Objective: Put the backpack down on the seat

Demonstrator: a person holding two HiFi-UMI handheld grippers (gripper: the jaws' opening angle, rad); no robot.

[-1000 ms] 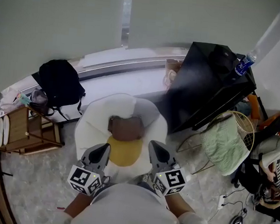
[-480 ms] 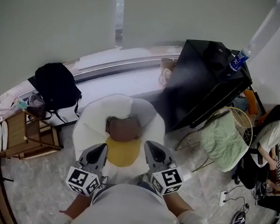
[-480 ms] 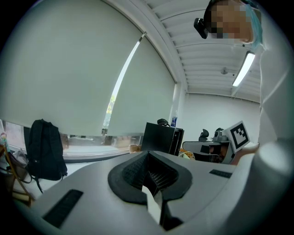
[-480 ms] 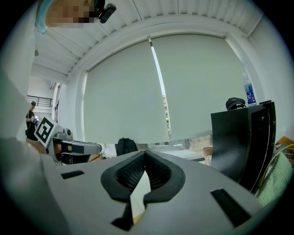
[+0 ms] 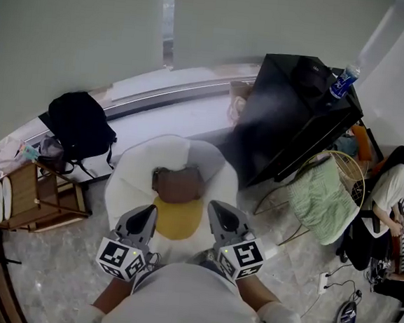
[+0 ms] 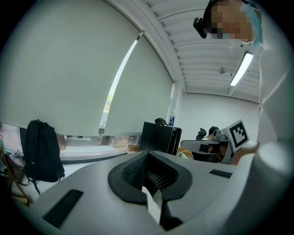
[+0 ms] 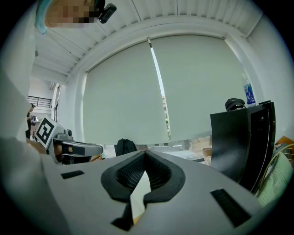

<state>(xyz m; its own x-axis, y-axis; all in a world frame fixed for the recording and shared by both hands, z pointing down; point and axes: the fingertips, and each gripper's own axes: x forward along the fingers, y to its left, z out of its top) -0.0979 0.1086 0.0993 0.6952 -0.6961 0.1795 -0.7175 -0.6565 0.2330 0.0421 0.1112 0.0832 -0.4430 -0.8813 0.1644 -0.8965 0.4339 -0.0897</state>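
A black backpack (image 5: 78, 125) leans upright on the window ledge at the left, also seen in the left gripper view (image 6: 41, 151) and, small, in the right gripper view (image 7: 125, 147). The seat (image 5: 138, 173) is a white, egg-shaped floor cushion with a yellow centre and a brown pillow, directly ahead of both grippers. My left gripper (image 5: 143, 217) and right gripper (image 5: 220, 215) hover side by side over its near edge. Both are shut with nothing between the jaws, as seen at the left gripper (image 6: 148, 158) and the right gripper (image 7: 144, 158). Neither touches the backpack.
A tall black cabinet (image 5: 297, 116) with a water bottle (image 5: 341, 81) on top stands right of the seat. A wire basket with green cloth (image 5: 322, 199) sits beside it. A wooden rack (image 5: 34, 192) stands at the left, below the backpack. People sit at the far right (image 5: 395, 202).
The head view has drifted slightly, and the person at the far right has shifted. Both grippers and the backpack stay where they were.
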